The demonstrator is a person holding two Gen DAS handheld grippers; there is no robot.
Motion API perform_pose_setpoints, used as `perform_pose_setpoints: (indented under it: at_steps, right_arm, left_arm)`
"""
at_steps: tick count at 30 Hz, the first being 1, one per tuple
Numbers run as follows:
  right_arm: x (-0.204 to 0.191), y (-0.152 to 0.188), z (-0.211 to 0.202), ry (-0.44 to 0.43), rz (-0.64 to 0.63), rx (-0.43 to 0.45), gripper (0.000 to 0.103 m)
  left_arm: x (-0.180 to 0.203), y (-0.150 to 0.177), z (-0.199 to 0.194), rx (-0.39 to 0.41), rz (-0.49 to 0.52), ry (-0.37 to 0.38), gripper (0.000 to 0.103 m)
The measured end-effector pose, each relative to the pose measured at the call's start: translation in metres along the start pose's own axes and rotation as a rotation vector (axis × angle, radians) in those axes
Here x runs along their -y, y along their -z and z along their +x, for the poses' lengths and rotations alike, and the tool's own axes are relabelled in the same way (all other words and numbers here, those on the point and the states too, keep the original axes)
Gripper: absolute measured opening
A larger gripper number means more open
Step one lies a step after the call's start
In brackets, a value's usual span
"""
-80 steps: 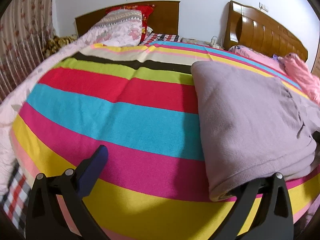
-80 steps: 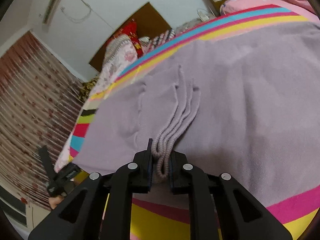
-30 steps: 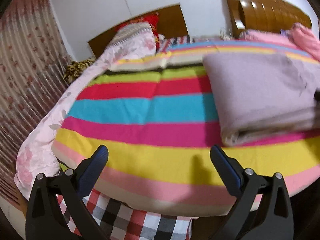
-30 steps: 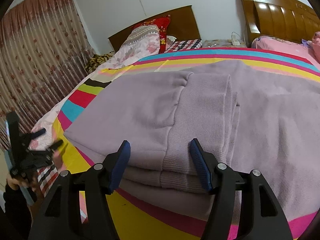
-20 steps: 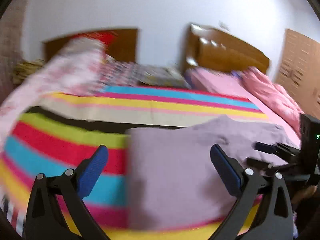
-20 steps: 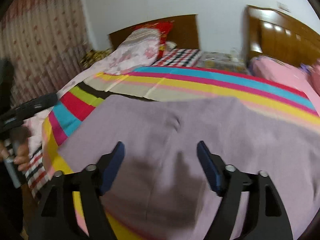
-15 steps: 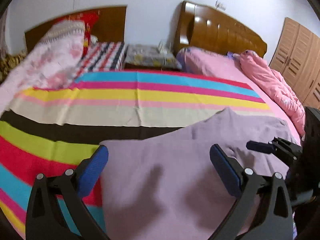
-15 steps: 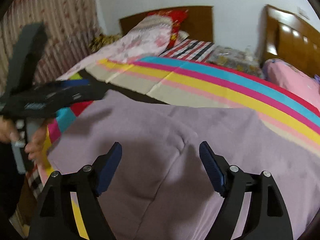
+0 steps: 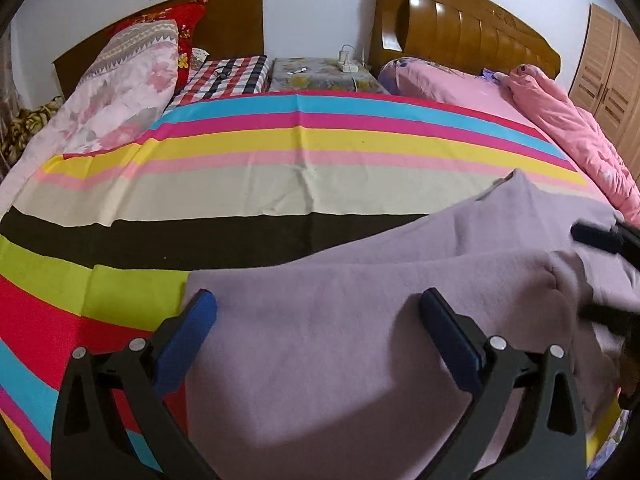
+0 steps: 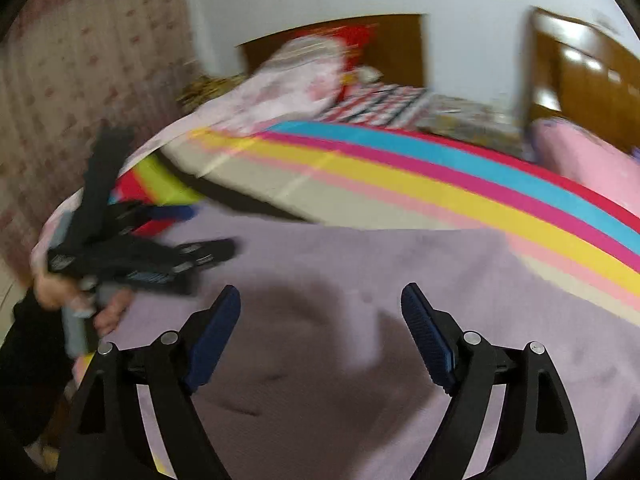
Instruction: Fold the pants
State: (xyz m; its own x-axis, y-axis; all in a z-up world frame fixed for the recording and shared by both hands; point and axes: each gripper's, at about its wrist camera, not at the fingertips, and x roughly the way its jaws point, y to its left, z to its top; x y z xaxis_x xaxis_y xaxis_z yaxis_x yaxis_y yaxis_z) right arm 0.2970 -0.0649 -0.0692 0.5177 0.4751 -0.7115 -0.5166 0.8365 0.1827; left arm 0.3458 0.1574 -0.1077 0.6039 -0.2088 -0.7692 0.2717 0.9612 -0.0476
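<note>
My left gripper (image 9: 318, 314) has its jaws wide apart above the pants, holding nothing; its blue pads (image 9: 188, 336) frame the near fold. My right gripper (image 10: 320, 306) is likewise spread and empty over the same cloth. Whether either one touches the fabric I cannot tell.

Bed (image 9: 240, 184): covered by a striped sheet, filling most of both views. Pants (image 9: 340, 340): lilac, folded into a thick flat stack on the sheet's near right part, one edge lying over the black and green stripes. Pink quilt (image 9: 568, 128): bunched along the far right of the neighbouring bed. Floral pillow (image 9: 120, 92): at the far left, against a dark headboard (image 9: 232, 20).

From the right wrist, which is motion-blurred, I see the left gripper (image 10: 136, 248) held in a hand (image 10: 80, 300) at the pants' (image 10: 360, 300) left edge.
</note>
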Motion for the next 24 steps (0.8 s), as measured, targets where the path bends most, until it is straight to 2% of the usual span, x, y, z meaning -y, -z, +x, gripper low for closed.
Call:
perform_pose_setpoints:
  at_steps: [1, 3, 4, 5, 7, 10, 11, 13, 16, 17, 18, 21, 24]
  right_arm:
    - [-0.007, 0.003, 0.011, -0.023, -0.047, -0.051, 0.081]
    - [-0.011, 0.007, 0.027, 0.043, -0.129, -0.099, 0.082]
    - [-0.011, 0.009, 0.034, 0.067, -0.149, -0.130, 0.083]
    - [-0.003, 0.005, 0.037, 0.052, -0.117, -0.161, 0.083]
    - [0.007, -0.009, 0.028, 0.016, -0.059, -0.145, 0.083]
    - [0.022, -0.037, 0.018, -0.061, -0.038, -0.047, 0.083]
    - [0.024, -0.042, 0.022, -0.075, -0.038, -0.054, 0.083]
    - [0.031, -0.047, 0.046, -0.131, -0.061, -0.121, 0.083]
    - [0.050, -0.043, 0.080, -0.120, -0.043, -0.198, 0.084]
    - [0.058, -0.045, 0.077, -0.157, -0.033, -0.153, 0.084]
    - [0.066, -0.047, 0.076, -0.172, 0.004, -0.157, 0.084]
    - [0.085, -0.050, 0.059, -0.119, 0.124, -0.102, 0.086]
    - [0.092, -0.051, 0.053, -0.226, 0.151, -0.054, 0.087]
  left_arm:
    - [0.001, -0.001, 0.001, 0.000, 0.000, -0.002, 0.102]
    - [0.004, -0.001, 0.002, -0.003, 0.006, -0.012, 0.102]
    - [0.005, -0.001, 0.003, -0.005, 0.010, -0.018, 0.102]
    - [0.006, -0.001, 0.004, -0.007, 0.014, -0.024, 0.102]
    - [0.007, -0.002, 0.004, -0.009, 0.018, -0.036, 0.102]
    - [0.007, -0.003, 0.005, -0.007, 0.013, -0.035, 0.102]
    - [0.007, -0.003, 0.005, -0.007, 0.011, -0.035, 0.102]
    - [0.008, -0.003, 0.005, -0.008, 0.013, -0.039, 0.102]
    - [0.007, -0.003, 0.005, -0.009, 0.016, -0.045, 0.102]
    - [0.007, -0.003, 0.006, -0.009, 0.015, -0.047, 0.102]
    - [0.007, -0.003, 0.006, -0.010, 0.015, -0.048, 0.102]
    - [0.007, -0.003, 0.006, -0.009, 0.014, -0.047, 0.102]
    - [0.007, -0.003, 0.006, -0.009, 0.014, -0.048, 0.102]
